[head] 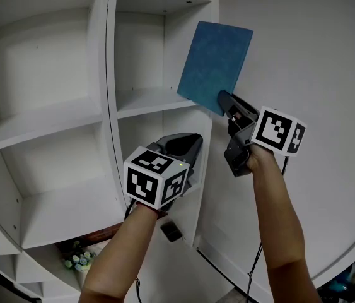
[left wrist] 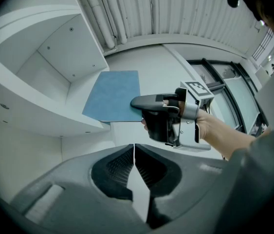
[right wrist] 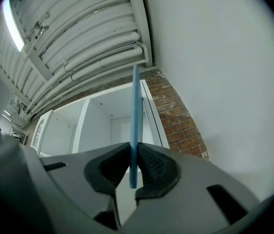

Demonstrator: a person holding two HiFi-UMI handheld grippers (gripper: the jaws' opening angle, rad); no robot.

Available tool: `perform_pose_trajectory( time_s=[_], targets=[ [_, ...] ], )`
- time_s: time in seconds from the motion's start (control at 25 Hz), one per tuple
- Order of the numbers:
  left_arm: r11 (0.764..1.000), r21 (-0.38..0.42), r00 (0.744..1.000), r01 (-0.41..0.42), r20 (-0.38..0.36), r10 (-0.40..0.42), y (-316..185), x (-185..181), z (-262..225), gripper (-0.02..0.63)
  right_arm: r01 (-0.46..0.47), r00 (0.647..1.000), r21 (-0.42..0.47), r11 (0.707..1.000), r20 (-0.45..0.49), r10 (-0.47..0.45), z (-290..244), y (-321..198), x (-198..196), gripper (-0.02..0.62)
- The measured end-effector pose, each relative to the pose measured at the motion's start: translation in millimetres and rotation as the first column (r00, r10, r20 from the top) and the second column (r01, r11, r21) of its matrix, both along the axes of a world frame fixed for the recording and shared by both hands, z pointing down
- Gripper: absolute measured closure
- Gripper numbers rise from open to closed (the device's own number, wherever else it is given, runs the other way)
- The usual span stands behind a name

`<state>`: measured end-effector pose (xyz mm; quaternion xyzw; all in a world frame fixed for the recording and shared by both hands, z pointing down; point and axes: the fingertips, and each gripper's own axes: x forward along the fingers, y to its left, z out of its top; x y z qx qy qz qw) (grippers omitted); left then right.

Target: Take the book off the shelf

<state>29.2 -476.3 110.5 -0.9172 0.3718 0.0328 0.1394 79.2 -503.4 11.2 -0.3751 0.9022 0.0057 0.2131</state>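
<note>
A thin blue book point(head: 215, 65) is held in the air just right of the white shelf unit point(head: 89, 112), in front of the white wall. My right gripper point(head: 226, 103) is shut on its lower corner. In the right gripper view the book point(right wrist: 135, 126) stands edge-on between the pads. The left gripper view shows the book point(left wrist: 113, 96) flat, with the right gripper point(left wrist: 137, 103) clamped on its edge. My left gripper point(head: 188, 145) hangs lower, in front of the shelf's right side panel, shut with nothing in it; its tips point(left wrist: 134, 150) meet.
The shelf's compartments point(head: 38, 62) in view are bare. A small dark object point(head: 171, 231) lies on the floor by the shelf base, with a cable point(head: 227, 271) along the wall and coloured items point(head: 79, 257) at the bottom. Brick wall point(right wrist: 180, 121) shows beside the shelf.
</note>
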Motion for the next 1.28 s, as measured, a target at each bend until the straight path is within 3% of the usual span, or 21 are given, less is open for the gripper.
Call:
perform_pose_trajectory(
  time_s=[0.56, 1.28],
  targets=[
    [1.000, -0.024, 1.000, -0.016, 0.006, 0.017, 20.8, 1.4, 27.5, 0.594, 0.027, 0.995, 0.114, 0.993, 0.095, -0.038, 14.5, 63.4, 16.2, 0.543],
    [0.998, -0.065, 1.000, -0.002, -0.004, 0.002, 51.2, -15.6, 61.8, 0.594, 0.125, 0.985, 0.059, 0.990, 0.109, -0.131, 78.7, 96.2, -2.9, 0.543]
  ],
)
